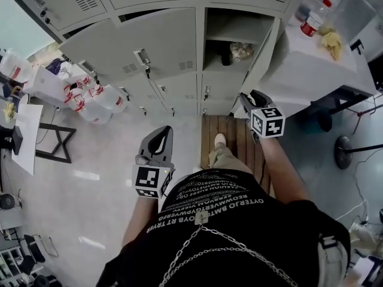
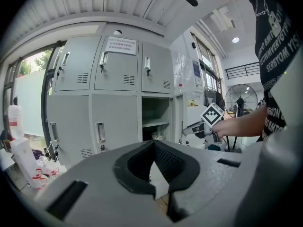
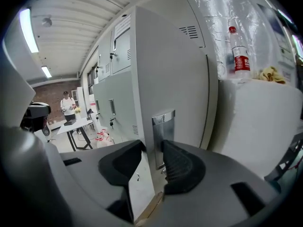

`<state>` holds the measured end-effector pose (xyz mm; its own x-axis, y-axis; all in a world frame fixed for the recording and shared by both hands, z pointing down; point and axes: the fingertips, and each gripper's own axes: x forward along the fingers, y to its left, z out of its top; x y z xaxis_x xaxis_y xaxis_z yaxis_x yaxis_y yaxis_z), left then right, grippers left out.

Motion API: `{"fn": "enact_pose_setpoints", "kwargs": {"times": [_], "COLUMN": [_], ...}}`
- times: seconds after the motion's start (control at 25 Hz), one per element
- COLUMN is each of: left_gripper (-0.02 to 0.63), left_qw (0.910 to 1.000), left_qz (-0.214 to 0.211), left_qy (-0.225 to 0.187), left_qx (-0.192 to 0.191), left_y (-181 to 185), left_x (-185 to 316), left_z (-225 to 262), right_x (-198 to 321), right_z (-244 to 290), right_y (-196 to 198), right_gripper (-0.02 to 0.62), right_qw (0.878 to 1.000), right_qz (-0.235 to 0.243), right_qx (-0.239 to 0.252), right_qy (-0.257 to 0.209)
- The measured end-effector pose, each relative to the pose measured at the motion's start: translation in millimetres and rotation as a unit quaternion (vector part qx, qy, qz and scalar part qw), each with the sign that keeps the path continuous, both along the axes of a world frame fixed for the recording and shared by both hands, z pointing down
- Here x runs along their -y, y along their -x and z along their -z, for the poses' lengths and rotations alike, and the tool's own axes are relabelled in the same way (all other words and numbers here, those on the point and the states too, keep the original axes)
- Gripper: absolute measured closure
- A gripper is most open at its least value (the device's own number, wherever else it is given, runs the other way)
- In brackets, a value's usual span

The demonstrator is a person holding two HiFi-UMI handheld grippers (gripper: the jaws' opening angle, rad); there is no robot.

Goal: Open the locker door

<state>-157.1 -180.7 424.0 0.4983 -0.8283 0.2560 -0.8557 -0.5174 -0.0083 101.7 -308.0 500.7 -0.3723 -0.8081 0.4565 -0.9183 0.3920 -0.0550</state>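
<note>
Though seemingly almost done, wants only a last pull or a letting go. Nearest, low by the hip: left gripper (image 1: 160, 131), jaws together on nothing, aimed at the lockers. Farther out, held forward: right gripper (image 3: 151, 148), jaws apart about the handle (image 3: 163, 122) of the locker door (image 1: 263, 55), pad contact unclear. Beyond, swung wide from its compartment (image 1: 239, 31).

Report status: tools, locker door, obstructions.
Left tool shut, empty. Right tool open at the door handle. Locker door already swung open. White cabinet close behind it.
</note>
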Motion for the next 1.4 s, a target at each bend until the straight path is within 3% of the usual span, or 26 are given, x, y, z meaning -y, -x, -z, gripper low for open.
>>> {"fn": "enact_pose_setpoints", "kwargs": {"times": [0.28, 0.68, 0.76, 0.84, 1.08, 1.4], "left_gripper": [0.603, 0.603, 0.603, 0.603, 0.603, 0.603], "left_qw": [0.9997, 0.9981, 0.9976, 0.9971, 0.9946, 0.9909], "left_qz": [-0.021, -0.061, -0.068, -0.076, -0.100, -0.133], "left_qy": [-0.013, -0.008, -0.007, -0.004, -0.016, -0.015], "left_qx": [-0.006, -0.011, -0.011, -0.011, -0.019, -0.012], "left_y": [-18.7, -48.7, -54.9, -61.0, -84.4, -122.8], "left_x": [-11.5, -22.1, -21.7, -21.4, -18.9, -1.9], "left_z": [3.1, 1.9, 1.2, -0.1, 7.3, 8.1], "right_x": [-22.0, -57.1, -68.6, -84.4, -123.5, -125.7], "right_z": [0.8, -13.5, -10.5, -2.1, 26.2, 59.6], "right_y": [-41.2, -89.5, -94.2, -95.3, -87.2, -104.7], "right_gripper": [0.462, 0.508, 0.516, 0.598, 0.598, 0.598], "right_qw": [1.000, 0.996, 0.995, 0.995, 0.997, 0.995], "right_qz": [-0.019, -0.076, -0.083, -0.082, -0.059, -0.067], "right_qx": [0.000, 0.048, 0.053, 0.048, 0.031, 0.011], "right_qy": [-0.004, 0.017, 0.008, -0.009, -0.035, -0.067]}}
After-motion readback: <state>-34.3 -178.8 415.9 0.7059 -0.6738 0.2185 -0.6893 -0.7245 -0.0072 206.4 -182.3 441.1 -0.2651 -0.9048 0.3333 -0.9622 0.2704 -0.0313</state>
